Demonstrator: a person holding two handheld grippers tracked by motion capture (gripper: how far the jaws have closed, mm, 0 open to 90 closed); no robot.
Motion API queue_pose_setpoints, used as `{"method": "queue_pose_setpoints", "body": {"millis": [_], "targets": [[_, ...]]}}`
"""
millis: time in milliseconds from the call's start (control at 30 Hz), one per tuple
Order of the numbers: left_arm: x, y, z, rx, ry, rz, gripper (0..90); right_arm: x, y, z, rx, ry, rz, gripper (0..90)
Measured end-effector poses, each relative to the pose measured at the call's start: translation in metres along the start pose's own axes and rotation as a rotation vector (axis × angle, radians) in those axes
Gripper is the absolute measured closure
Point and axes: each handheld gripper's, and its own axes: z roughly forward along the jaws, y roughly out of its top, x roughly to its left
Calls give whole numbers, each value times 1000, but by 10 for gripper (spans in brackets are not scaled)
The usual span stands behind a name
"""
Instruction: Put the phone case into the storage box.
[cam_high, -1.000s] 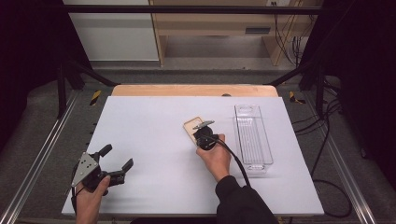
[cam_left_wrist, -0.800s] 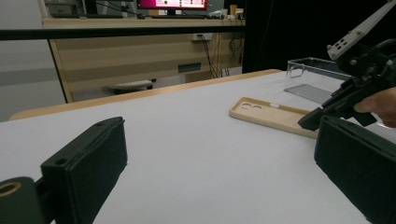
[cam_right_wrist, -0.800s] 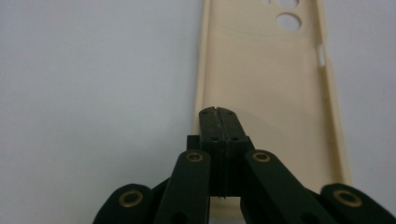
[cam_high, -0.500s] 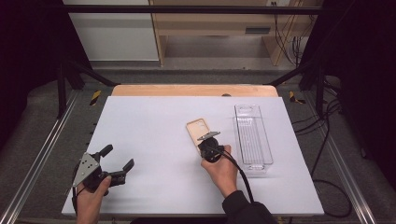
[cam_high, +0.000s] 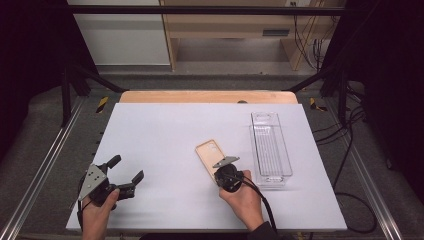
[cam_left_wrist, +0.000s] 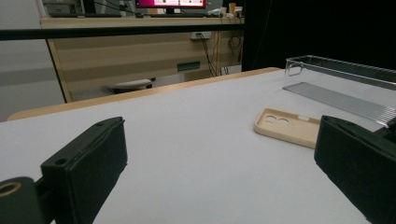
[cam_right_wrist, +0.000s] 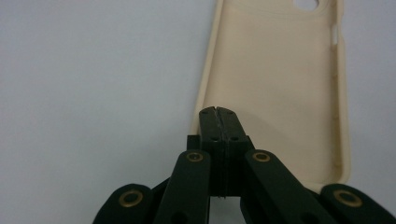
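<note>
Phone case (cam_high: 210, 155), beige and lying hollow side up, rested flat on the white surface (cam_high: 165, 130) just left of the clear plastic tray (cam_high: 271, 150), its camera cut-outs at the far end. My right claw (cam_right_wrist: 218, 112) stood with its jaws pressed fully together and nothing between them, the tips over the case's near left edge; whether they touched the rim I could not tell. My left claw (cam_high: 123, 172) sat well apart near the surface's front left corner, jaws wide and empty, aimed towards the case. To do this step well, I judged I should keep the shut tips low against the rim and nudge slowly and evenly, so the light case slid flat rather than tipping or spinning, and watch that it did not knock the tray beside it.
</note>
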Motion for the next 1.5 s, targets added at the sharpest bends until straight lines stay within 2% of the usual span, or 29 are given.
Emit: {"method": "queue_pose_setpoints", "body": {"millis": [233, 667, 1067, 1233, 1333, 1500], "targets": [[-1, 0, 0, 4, -2, 3, 21, 8, -17, -13, 6, 34, -25, 900], [-1, 0, 0, 5, -4, 7, 22, 18, -41, -33, 19, 63, -66, 900], [-2, 0, 1, 12, -7, 9, 22, 21, -54, -43, 14, 81, -76, 900], [-3, 0, 1, 13, -9, 12, 22, 21, -54, -43, 12, 84, -73, 899], [-3, 0, 1, 13, -7, 12, 22, 21, -52, -45, -28, 98, -68, 833], [-2, 0, 0, 13, -7, 13, 22, 22, -44, -51, -143, 76, -90, 458]]}}
